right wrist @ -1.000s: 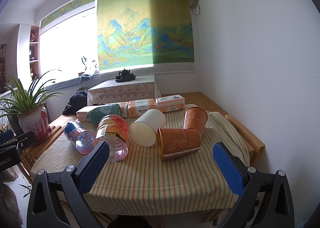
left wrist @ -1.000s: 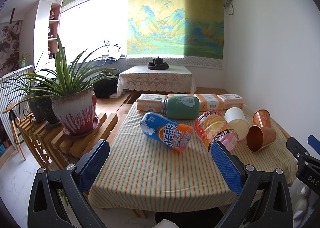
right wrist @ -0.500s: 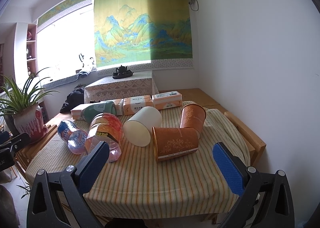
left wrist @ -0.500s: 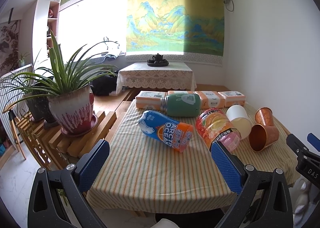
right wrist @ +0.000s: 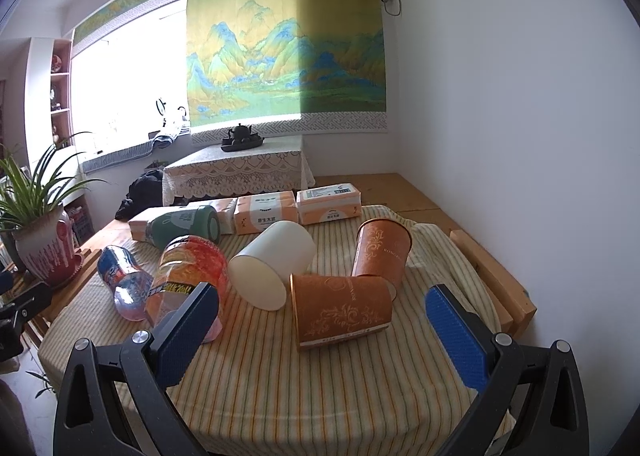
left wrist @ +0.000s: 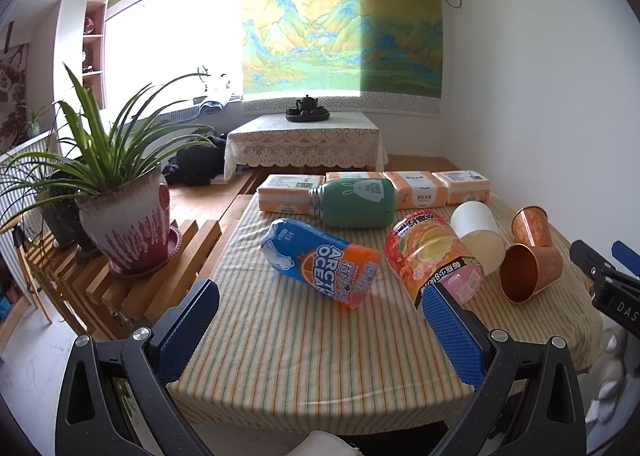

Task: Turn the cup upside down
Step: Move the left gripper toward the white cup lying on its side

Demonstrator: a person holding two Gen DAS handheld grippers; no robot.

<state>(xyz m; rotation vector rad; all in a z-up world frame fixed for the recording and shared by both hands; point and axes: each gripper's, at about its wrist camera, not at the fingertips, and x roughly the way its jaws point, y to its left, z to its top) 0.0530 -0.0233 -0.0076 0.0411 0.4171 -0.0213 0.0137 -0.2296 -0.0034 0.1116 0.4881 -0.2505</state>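
Both tongs hang at the near edge of the striped surface (right wrist: pixel 280 388) with jaws spread wide and nothing between them: the right tongs (right wrist: pixel 322 330) point at the cups, the left tongs (left wrist: pixel 320 330) at the bottles. Nearest the right tongs lies an orange cup (right wrist: pixel 342 310) on its side, mouth toward the left; it appears the likeliest target. Just behind it a second orange cup (right wrist: pixel 382 256) stands upright, apparently touching it, and a white cup (right wrist: pixel 272 266) lies on its side close to the left. Risk — the cups are crowded, so a wide approach could nudge a neighbour, and a cup on its side may roll. Thin paper walls may crush under a hard pinch. Beyond lie a clear plastic bottle (right wrist: pixel 186 278), a green flask (right wrist: pixel 184 223) and tissue packs (right wrist: pixel 266 213).
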